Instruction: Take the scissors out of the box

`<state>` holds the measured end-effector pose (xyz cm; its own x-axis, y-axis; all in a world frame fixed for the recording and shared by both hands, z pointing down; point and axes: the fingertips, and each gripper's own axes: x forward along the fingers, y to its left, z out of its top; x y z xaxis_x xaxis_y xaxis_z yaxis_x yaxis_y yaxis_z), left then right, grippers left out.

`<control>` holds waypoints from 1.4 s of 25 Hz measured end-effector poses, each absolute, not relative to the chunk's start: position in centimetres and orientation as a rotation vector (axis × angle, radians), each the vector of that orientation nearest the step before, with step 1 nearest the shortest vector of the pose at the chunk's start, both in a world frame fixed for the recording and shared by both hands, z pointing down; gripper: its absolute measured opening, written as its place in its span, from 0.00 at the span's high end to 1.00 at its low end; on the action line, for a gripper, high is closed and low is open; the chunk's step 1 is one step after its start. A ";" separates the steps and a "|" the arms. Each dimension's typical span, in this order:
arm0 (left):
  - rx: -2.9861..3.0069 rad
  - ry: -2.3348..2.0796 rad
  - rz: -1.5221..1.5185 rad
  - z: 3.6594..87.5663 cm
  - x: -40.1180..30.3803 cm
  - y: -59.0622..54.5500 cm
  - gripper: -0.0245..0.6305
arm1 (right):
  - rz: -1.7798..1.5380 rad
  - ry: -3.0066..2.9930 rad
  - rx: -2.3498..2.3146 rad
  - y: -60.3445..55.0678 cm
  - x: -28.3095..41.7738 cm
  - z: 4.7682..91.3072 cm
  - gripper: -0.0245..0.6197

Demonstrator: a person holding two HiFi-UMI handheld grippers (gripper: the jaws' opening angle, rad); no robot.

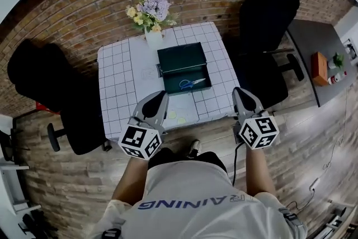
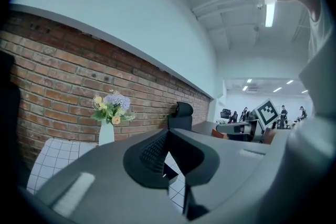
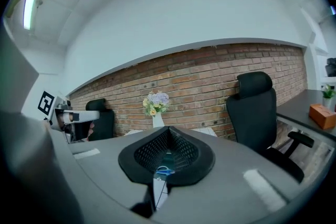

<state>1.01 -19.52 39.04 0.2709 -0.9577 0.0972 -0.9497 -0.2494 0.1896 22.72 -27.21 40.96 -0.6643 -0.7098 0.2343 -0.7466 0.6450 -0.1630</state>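
Gridded table (image 1: 113,82) bears open box (image 1: 181,56) and flower vase (image 1: 154,38)

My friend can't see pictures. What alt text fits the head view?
An open green box with blue-handled scissors inside sits on a checked table. The left gripper and right gripper hover at its near edge; flowers stand behind the box.
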 end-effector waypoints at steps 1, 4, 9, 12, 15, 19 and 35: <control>2.312 -1.792 -0.039 39.3 1.1 -19.8 0.96 | 0.383 -2.717 1.193 -28.0 22.8 41.3 0.94; 2.252 -1.831 -0.004 39.9 0.3 -20.4 0.96 | 0.427 -2.730 1.139 -30.0 21.8 42.2 0.94; 2.169 -1.877 -0.023 40.7 -2.8 -21.2 0.96 | 0.452 -2.723 1.027 -31.4 17.8 43.4 0.94; 2.150 -1.884 -0.053 41.2 -4.9 -22.0 0.96 | 0.427 -2.717 0.987 -32.3 15.1 43.2 0.94; 2.140 -1.876 -0.084 41.6 -7.1 -22.9 0.96 | 0.366 -2.709 0.954 -33.2 12.2 42.6 0.94; 2.147 -1.862 -0.074 42.4 -9.8 -23.5 0.96 | 0.343 -2.707 0.911 -34.3 8.0 42.1 0.94; 1.890 -2.004 -0.083 44.9 -10.5 -24.5 0.96 | 0.050 -2.534 0.306 -36.3 2.8 47.3 0.93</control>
<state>-10.48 -24.46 44.91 -0.0204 -0.9722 0.2334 -0.9494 0.0920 0.3002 2.81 -36.35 47.33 -0.8052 -0.2072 0.5556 -0.2289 0.9729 0.0311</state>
